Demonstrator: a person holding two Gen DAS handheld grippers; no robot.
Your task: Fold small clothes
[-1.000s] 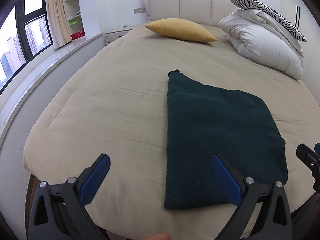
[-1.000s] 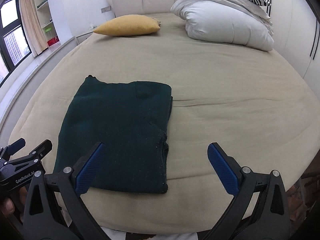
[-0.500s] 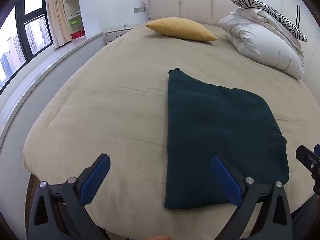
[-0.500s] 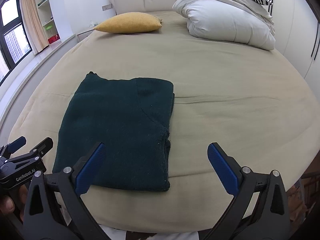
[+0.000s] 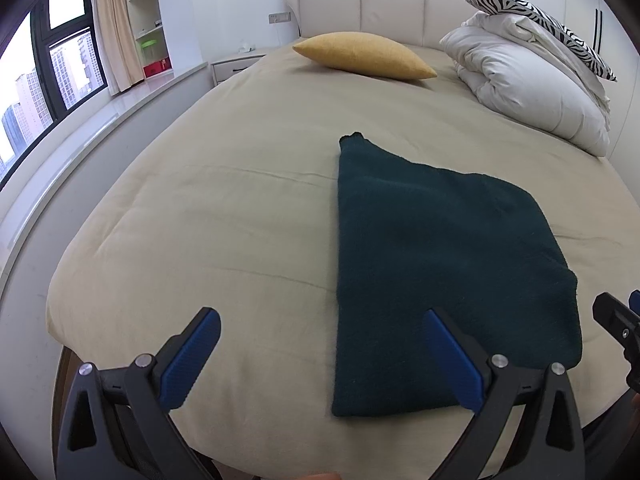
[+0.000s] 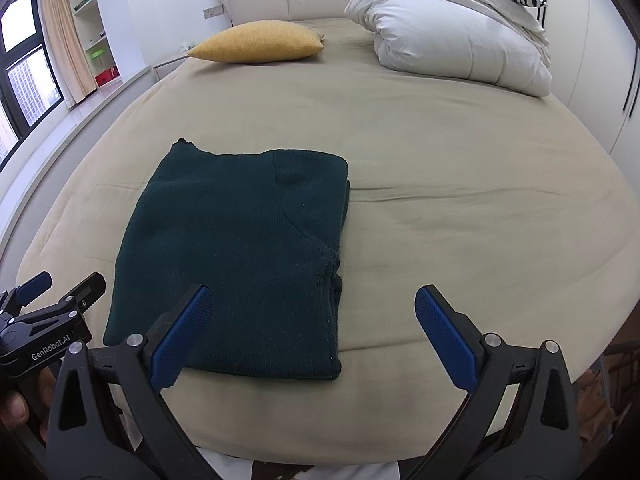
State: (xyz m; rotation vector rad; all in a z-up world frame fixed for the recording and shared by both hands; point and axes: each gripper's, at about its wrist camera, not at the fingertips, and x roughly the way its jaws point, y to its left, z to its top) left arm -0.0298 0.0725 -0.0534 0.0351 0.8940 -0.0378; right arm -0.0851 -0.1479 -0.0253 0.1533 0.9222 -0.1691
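Folded dark green sweater (image 6: 240,256) lies flat on the bed (image 6: 460,168). Left gripper (image 5: 320,344) and right gripper (image 6: 312,312) hover level near its front edge, jaws spread, empty.

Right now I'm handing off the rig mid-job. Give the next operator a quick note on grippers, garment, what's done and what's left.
Left gripper: open, empty, above the bed's near edge, its right finger over the garment's near-left part.
Right gripper: open, empty, its left finger over the garment's near part.
Garment: dark green, lying flat on the bed as a folded rectangle, layered edges on its right side, a small corner sticking out at the far left.
Done: it looks folded at least once.
Left: possibly one more fold or tidying that far corner; I can't tell if another is intended.
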